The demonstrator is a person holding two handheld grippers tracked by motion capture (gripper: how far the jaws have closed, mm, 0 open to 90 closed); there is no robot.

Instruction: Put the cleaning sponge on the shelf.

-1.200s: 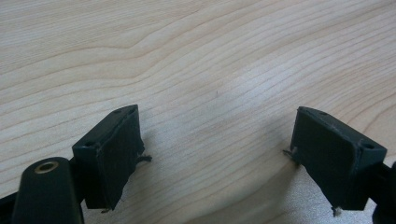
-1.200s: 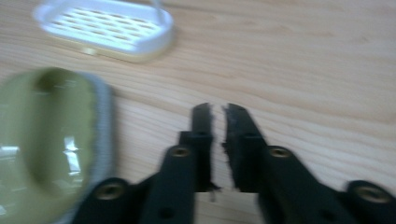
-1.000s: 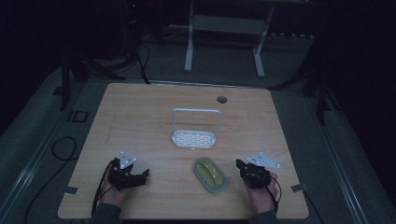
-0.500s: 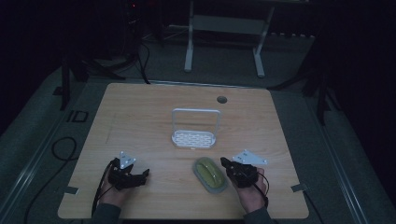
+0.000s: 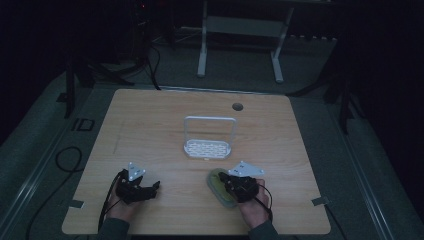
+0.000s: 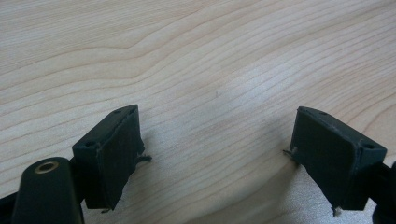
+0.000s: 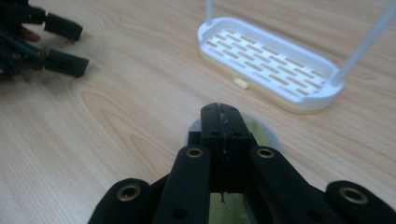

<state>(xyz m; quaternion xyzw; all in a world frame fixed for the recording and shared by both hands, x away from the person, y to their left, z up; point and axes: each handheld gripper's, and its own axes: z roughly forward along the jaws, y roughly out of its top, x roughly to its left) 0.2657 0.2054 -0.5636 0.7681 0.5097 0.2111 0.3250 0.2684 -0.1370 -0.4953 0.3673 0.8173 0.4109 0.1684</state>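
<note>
R gripper (image 5: 231, 184) has slid in from the table's right edge to sit over the yellow-green sponge (image 5: 218, 186) near the front edge, jaws clenched, empty (L gripper (image 5: 150, 188) released); sponge prob. light, soft, squashy, so pinch across its narrow mid.

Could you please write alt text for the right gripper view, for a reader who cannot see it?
The right gripper, its black jaws pressed shut with nothing between them, hovers over a yellow-green sponge in a clear dish on a wooden table. Beyond stands a white slotted rack with a wire handle; the left gripper is at upper left, jaws apart.
</note>
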